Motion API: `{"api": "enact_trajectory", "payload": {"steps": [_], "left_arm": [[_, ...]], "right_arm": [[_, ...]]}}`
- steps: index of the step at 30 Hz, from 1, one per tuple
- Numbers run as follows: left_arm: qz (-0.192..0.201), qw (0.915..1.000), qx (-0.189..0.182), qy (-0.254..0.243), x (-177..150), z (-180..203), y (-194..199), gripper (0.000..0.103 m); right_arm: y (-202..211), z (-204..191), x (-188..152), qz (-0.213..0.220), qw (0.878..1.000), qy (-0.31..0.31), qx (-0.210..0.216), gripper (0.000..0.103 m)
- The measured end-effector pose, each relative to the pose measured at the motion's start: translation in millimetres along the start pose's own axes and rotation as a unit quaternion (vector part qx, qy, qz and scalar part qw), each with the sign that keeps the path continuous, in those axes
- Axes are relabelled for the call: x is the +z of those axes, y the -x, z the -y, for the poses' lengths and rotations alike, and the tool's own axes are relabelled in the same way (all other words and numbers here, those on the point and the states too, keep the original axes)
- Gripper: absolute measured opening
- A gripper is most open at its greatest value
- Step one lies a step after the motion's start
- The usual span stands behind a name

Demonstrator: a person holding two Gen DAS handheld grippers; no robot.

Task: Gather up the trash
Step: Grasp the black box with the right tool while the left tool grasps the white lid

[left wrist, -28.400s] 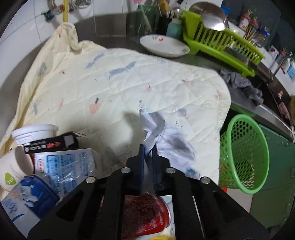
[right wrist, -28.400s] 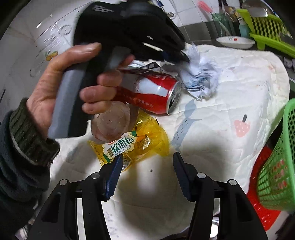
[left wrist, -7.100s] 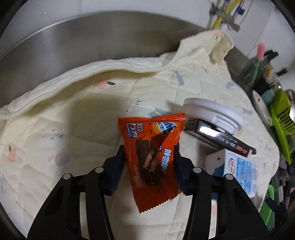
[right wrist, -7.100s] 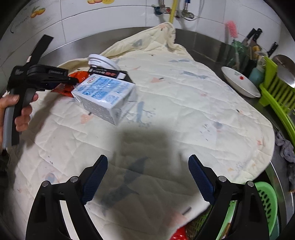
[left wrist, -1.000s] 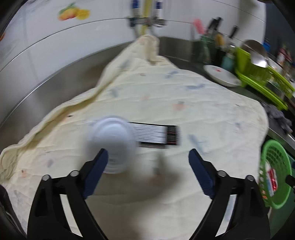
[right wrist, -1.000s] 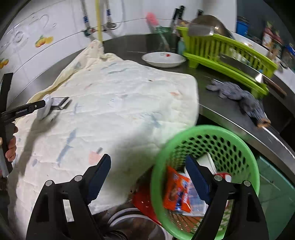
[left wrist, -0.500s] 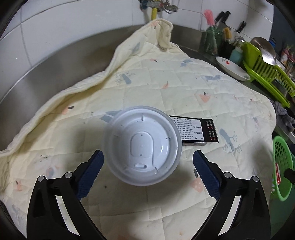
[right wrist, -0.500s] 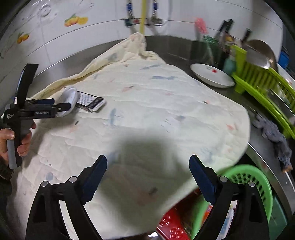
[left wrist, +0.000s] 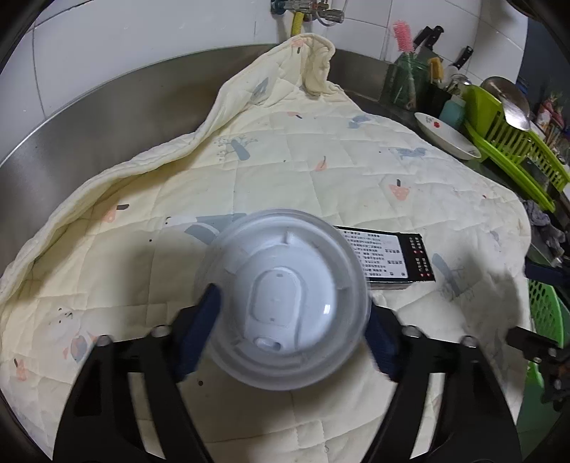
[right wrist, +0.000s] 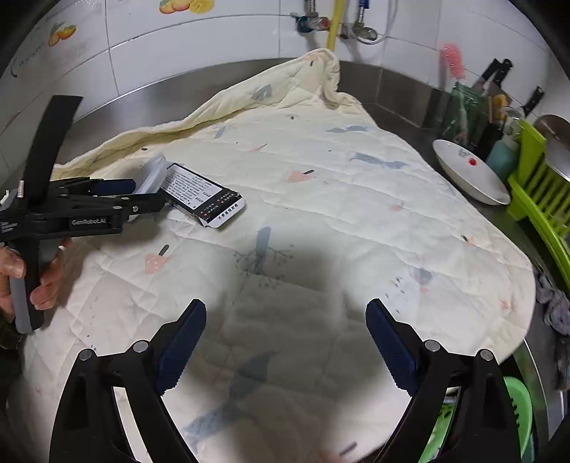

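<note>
A white plastic cup lid (left wrist: 288,299) fills the gap between the fingers of my left gripper (left wrist: 290,320), which have closed in against its rim on the quilted cloth (left wrist: 320,171). In the right wrist view the lid (right wrist: 151,174) shows edge-on in that gripper (right wrist: 142,190). A black and white carton box (left wrist: 386,254) lies just right of the lid, also seen in the right wrist view (right wrist: 203,197). My right gripper (right wrist: 285,342) is open and empty above the cloth's near part. The green trash basket (left wrist: 545,320) stands at the right, below the cloth edge.
A white plate (right wrist: 470,171), a green dish rack (right wrist: 538,185) and a knife holder (right wrist: 470,110) stand on the steel counter at the right. A grey rag (right wrist: 554,302) lies by the cloth's right edge. The tiled wall with taps (right wrist: 335,25) is behind.
My left gripper moved forward onto the lid and its fingers closed in from wide open to the lid's rim. My right gripper swung left, from over the basket to over the cloth.
</note>
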State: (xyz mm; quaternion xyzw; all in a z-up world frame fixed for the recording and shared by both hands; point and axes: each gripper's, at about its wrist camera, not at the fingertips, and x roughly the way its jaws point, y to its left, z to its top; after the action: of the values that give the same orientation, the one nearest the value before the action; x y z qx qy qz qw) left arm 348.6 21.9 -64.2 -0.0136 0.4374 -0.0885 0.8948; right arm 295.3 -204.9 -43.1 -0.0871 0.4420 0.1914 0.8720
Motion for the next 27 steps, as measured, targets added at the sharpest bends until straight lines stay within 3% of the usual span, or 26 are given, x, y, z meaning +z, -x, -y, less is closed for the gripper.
{"api": "enact_trajectory", "payload": {"steps": [3,7,8,9,14,27], "left_arm": [[0.011,0.9999,-0.002,0.009,-1,-3,6,0.054],[0.031,0.9991,-0.002,0.028,-4,-10,18,0.053],[0.033,0.999,-0.003,0.03,-4,-12,20,0.049],[0.035,0.9988,-0.005,0.033,-5,-13,21,0.037],[0.043,0.9979,-0.013,0.045,-9,-17,28,0.035],[0.058,0.997,-0.026,0.045,-15,-25,51,0.017]], "right_arm": [[-9,-2,7,-0.002,1.0,0.007,0.009,0.088],[-20,-7,20,0.0,0.999,0.013,0.036,0.088],[-24,-10,25,0.0,0.999,0.017,0.044,0.088],[-27,-13,29,-0.001,0.998,0.021,0.051,0.088],[-42,-31,47,-0.004,0.996,0.05,0.075,0.088],[-85,-55,86,-0.01,0.99,0.075,0.123,0.088]]}}
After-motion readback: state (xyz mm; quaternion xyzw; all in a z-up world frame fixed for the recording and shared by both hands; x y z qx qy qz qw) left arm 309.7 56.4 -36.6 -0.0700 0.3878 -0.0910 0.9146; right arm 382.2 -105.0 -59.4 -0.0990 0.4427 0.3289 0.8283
